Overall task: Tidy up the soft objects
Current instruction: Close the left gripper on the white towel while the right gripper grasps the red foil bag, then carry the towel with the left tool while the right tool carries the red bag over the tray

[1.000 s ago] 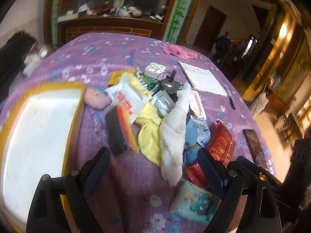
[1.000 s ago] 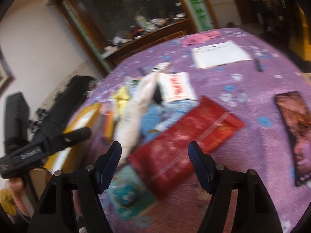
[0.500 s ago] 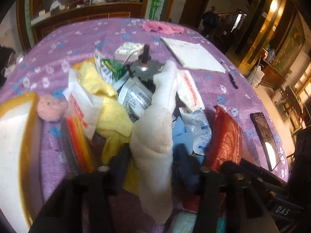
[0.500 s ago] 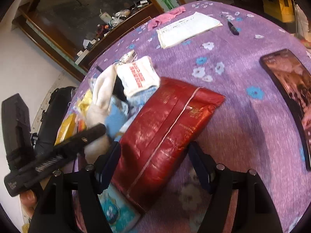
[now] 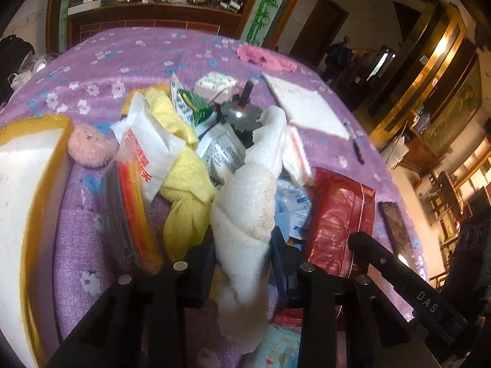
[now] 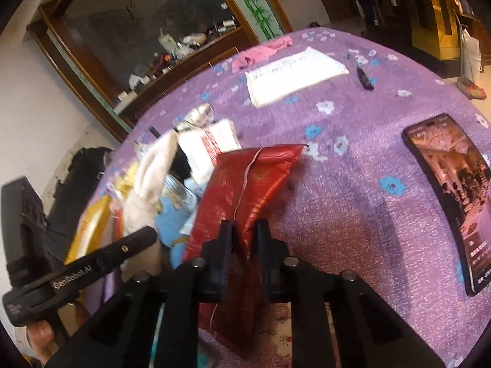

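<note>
1. Left gripper [image 5: 242, 263]: fingers closing around the white towel [image 5: 251, 202], cloth bulging out between them, pads already pressing its sides.
2. Towel twisted into a long roll; long axis running from the bottom centre of the left wrist view up toward the middle, away from the fingers and a little to the right. Near end hanging below the fingers, far end resting on the heap of packets at frame centre.
3. Right gripper [image 6: 242, 239]: fingers closing on the red packet [image 6: 245, 184], its near end creased and pinched between them.
4. Packet's long axis leading from the fingers at lower centre of the right wrist view up and slightly right toward mid-frame, the far end lying on the purple flowered bench [image 6: 353, 214].
5. Towel and packet side by side, near parallel: in the left wrist view the packet sits just right of the towel, with blue cloth and small packets between the two.
6. Yellow-rimmed tray [image 5: 46, 159] along the left edge of the left wrist view, on the towel's side and well apart from the packet; probably the drop spot, so a lift and a swing toward frame left likely for the towel.
7. Risk: yellow cloth [image 5: 184, 190] touching the towel's left side, liable to drag along.
</note>
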